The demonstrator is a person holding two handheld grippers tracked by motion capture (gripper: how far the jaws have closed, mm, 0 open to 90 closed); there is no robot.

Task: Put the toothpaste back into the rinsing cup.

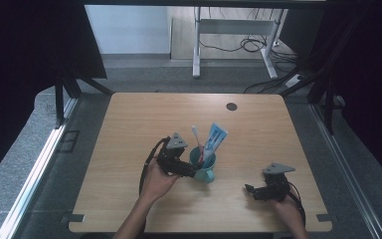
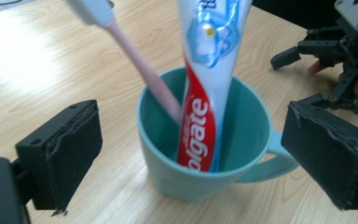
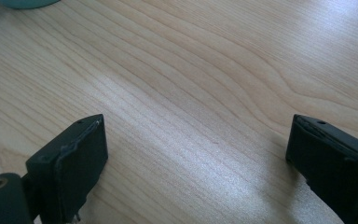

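A teal mug (image 1: 205, 173) stands near the middle of the wooden table (image 1: 129, 124). A red, white and blue toothpaste tube (image 1: 215, 138) and a pink toothbrush (image 1: 197, 140) with a white head stand in it. My left gripper (image 1: 189, 171) is at the mug's left side. In the left gripper view the mug (image 2: 200, 172) sits ahead of the gripper (image 2: 193, 128), whose open jaws stand apart from its walls. The tube (image 2: 198, 121) and brush (image 2: 144, 74) lean in the cup. My right gripper (image 1: 251, 189) rests open near the front right; its gripper (image 3: 196, 149) holds nothing.
A small black round disc (image 1: 231, 106) lies near the table's far edge. The mug's base (image 3: 25, 3) shows at the top left of the right gripper view. Beyond the table, white desk legs (image 1: 197, 50) and cables (image 1: 251, 45) are on the floor.
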